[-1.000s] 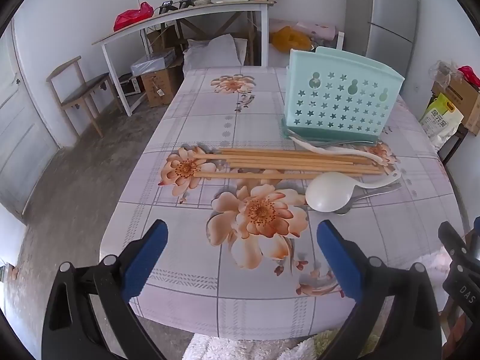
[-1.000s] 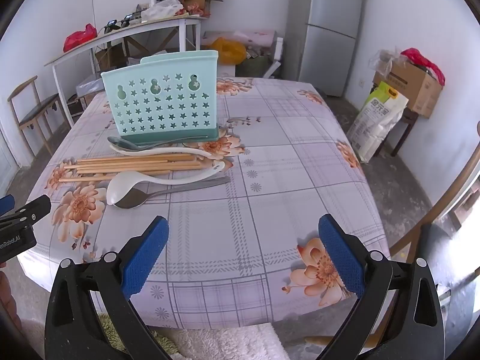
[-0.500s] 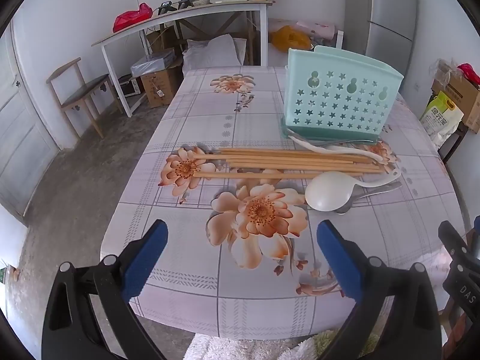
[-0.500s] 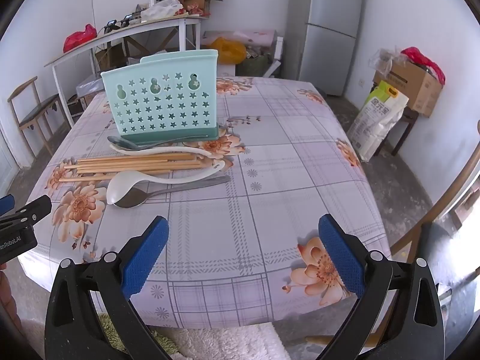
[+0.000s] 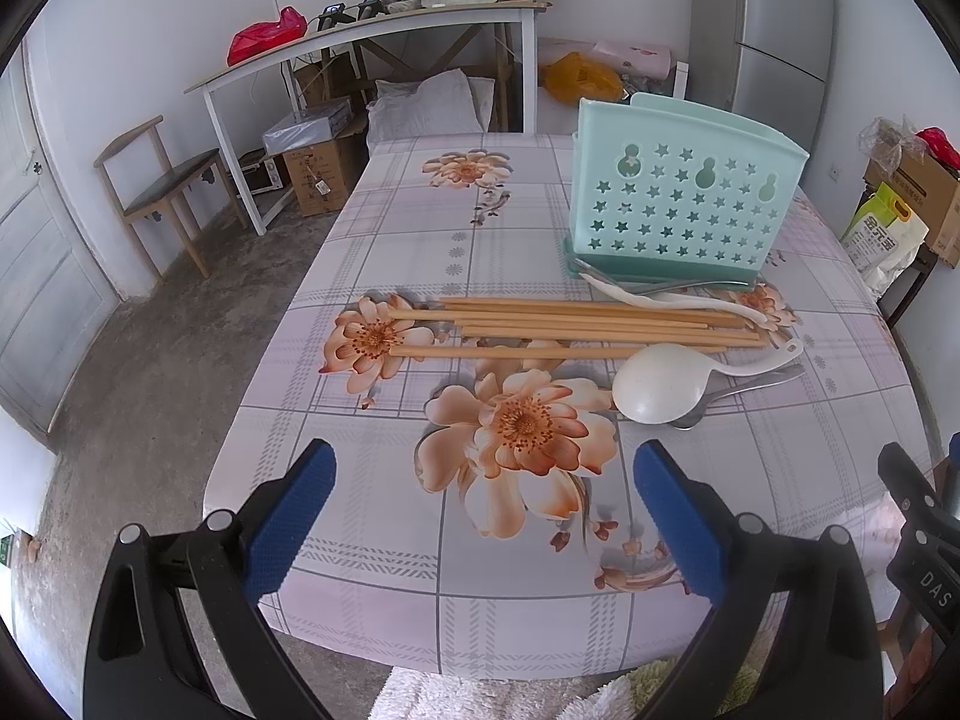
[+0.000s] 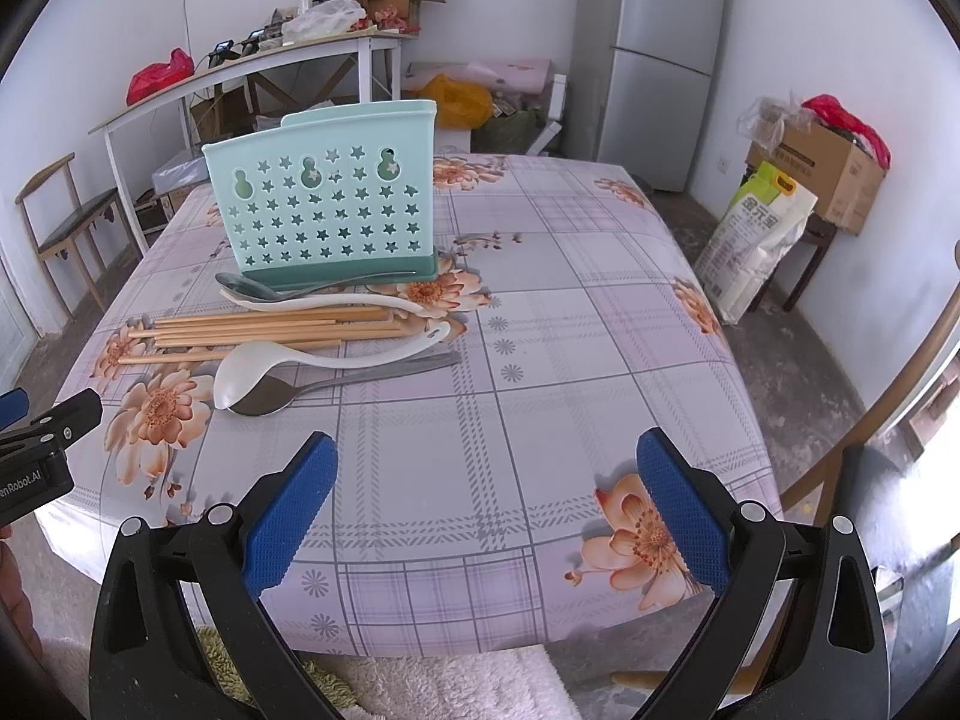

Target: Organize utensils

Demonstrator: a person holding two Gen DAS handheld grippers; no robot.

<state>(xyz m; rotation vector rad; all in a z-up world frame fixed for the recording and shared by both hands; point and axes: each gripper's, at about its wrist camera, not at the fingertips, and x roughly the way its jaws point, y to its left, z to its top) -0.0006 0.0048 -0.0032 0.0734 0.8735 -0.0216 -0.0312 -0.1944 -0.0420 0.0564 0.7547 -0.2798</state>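
While both tools hung over the table's (image 6: 540,360) near edge, the left gripper (image 5: 483,516) and right gripper (image 6: 486,507) were spread wide, empty. Beyond: steel spoon (image 6: 270,399) under white ladle (image 6: 246,369), then chopsticks (image 5: 576,327), second ladle and spoon, then the upright mint holder (image 5: 678,204). Judgement: start with the topmost ladle, pinch its handle, lift clear before tilting into the holder.

Left gripper (image 5: 483,510): black plastic frame, two fingers faced with blue textured pads (image 5: 288,519), silver screws behind each pad.
Right gripper (image 6: 487,498): same black frame, blue dimpled pads (image 6: 681,516), silver screws.
Markings: white lettering on each gripper's black side, partly cut off.
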